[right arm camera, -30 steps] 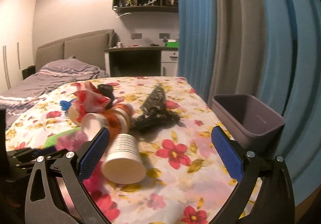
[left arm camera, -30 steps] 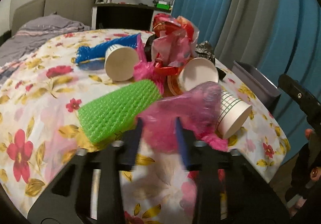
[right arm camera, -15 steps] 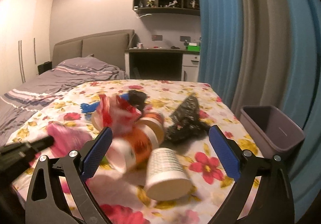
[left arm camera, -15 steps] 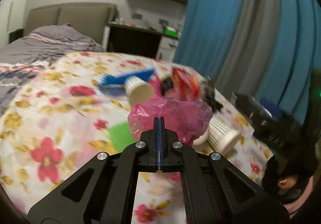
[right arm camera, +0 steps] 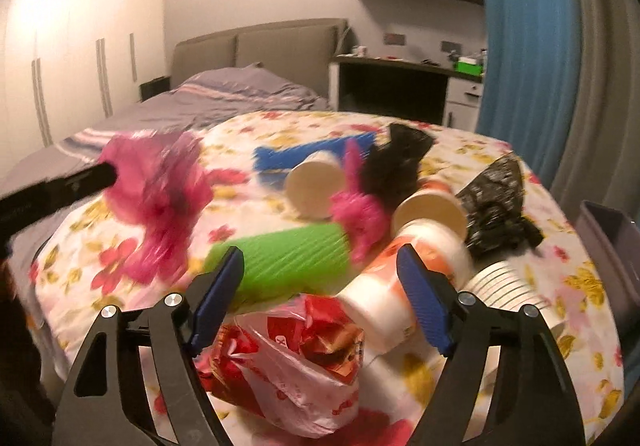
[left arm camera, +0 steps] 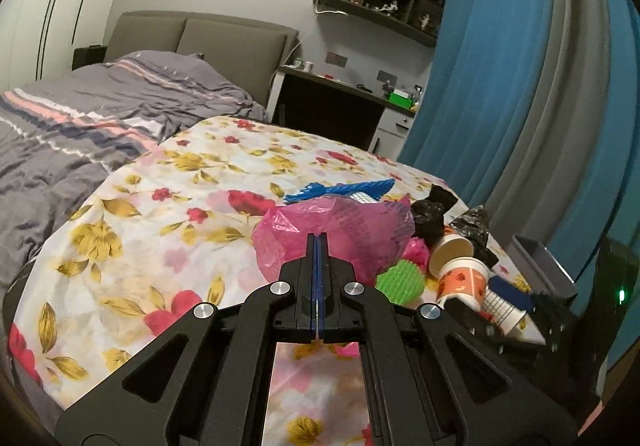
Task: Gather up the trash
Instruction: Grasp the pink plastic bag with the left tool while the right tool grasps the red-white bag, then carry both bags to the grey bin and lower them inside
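Observation:
My left gripper (left arm camera: 316,242) is shut on a pink plastic bag (left arm camera: 336,234) and holds it lifted above the floral table; the bag also shows blurred at the left of the right wrist view (right arm camera: 160,190). My right gripper (right arm camera: 320,286) is open over the trash pile, its fingers around a red and white plastic bag (right arm camera: 296,350) and beside an orange paper cup (right arm camera: 400,286). A green foam net (right arm camera: 280,262), a blue foam net (right arm camera: 304,158), more paper cups (right arm camera: 316,186), black bags (right arm camera: 496,206) and a pink wad (right arm camera: 360,214) lie on the table.
A grey bin (right arm camera: 612,246) stands at the table's right edge, also seen in the left wrist view (left arm camera: 540,266). A bed (left arm camera: 100,118) lies to the left. Blue and grey curtains (left arm camera: 520,86) hang at the right, with a desk (left arm camera: 340,106) behind the table.
My left gripper shut on the pink bag and lifted it up and to the left. My right gripper moved left and down over the pile, above the red and white bag.

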Demonstrator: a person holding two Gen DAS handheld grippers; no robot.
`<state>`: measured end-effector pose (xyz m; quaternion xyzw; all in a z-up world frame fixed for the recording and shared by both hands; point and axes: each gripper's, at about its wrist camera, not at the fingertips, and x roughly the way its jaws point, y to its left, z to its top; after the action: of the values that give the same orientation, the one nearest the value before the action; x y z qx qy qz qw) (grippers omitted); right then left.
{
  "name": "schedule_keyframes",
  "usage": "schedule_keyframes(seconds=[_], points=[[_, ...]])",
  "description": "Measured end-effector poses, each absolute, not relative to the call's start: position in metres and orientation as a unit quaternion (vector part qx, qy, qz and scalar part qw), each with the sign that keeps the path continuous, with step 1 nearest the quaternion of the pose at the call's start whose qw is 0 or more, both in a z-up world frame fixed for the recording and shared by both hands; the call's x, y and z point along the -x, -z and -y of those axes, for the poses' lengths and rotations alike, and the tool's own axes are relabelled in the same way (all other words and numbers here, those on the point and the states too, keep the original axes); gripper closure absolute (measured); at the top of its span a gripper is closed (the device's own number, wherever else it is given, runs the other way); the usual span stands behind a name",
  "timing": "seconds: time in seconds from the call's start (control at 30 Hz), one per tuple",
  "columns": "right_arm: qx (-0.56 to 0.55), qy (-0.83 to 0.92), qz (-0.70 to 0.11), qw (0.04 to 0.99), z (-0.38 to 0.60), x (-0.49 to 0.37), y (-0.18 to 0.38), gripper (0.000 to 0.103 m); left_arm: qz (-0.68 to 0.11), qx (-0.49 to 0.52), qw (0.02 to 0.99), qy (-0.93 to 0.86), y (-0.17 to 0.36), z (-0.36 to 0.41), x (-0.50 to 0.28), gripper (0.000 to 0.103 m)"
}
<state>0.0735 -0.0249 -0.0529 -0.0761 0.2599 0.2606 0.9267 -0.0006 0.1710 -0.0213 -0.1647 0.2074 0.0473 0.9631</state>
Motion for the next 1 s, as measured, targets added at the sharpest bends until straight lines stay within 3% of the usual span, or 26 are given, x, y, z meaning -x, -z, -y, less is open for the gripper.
schedule_keyframes(seconds=[0.5, 0.87, 1.0], points=[[0.067, -0.291, -0.303, 0.905, 0.036, -0.051, 0.085, 0.03, -0.202, 0.167, 0.964, -0.044, 0.022, -0.167, 0.008, 0.103], [0.025, -0.33, -0.313, 0.89, 0.045, -0.047, 0.084, 0.074, -0.201, 0.158, 0.966, -0.042, 0.02, -0.16, 0.016, 0.103], [0.02, -0.334, -0.292, 0.896, 0.05, -0.04, 0.075, 0.076, -0.196, 0.154, 0.967, -0.042, 0.013, -0.154, 0.02, 0.103]])
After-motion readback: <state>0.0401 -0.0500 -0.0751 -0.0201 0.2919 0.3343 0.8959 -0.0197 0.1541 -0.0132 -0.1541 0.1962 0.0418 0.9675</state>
